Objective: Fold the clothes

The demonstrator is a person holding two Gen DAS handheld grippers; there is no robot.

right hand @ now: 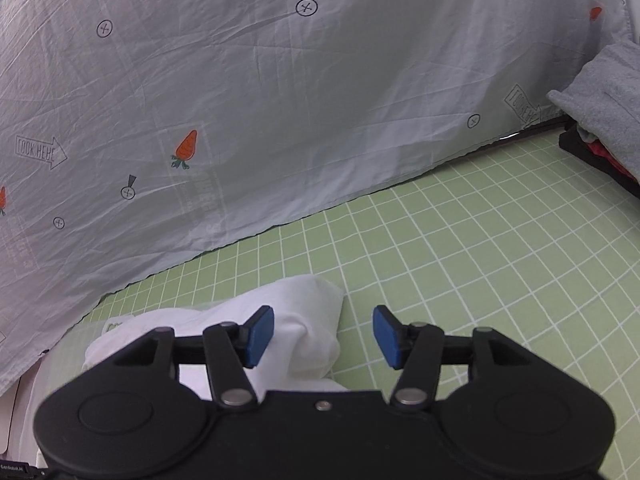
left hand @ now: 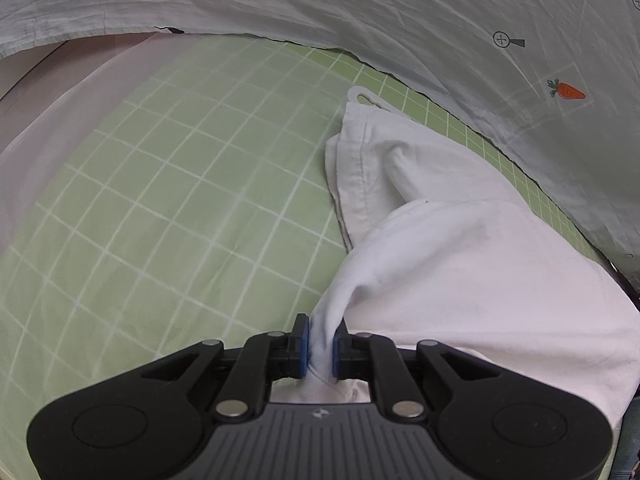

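Note:
A white garment lies bunched on the green checked sheet, at the right of the left wrist view. My left gripper is shut on a pinched fold of it and the cloth rises to the blue pads. In the right wrist view the same white garment lies under and to the left of my right gripper, which is open and empty just above its right edge. The left blue pad is over the cloth; the right pad is over the green sheet.
A pale blue sheet with carrot prints hangs along the far side, also in the left wrist view. A pile of grey and dark clothes sits at the far right. A white hanger hook pokes out behind the garment.

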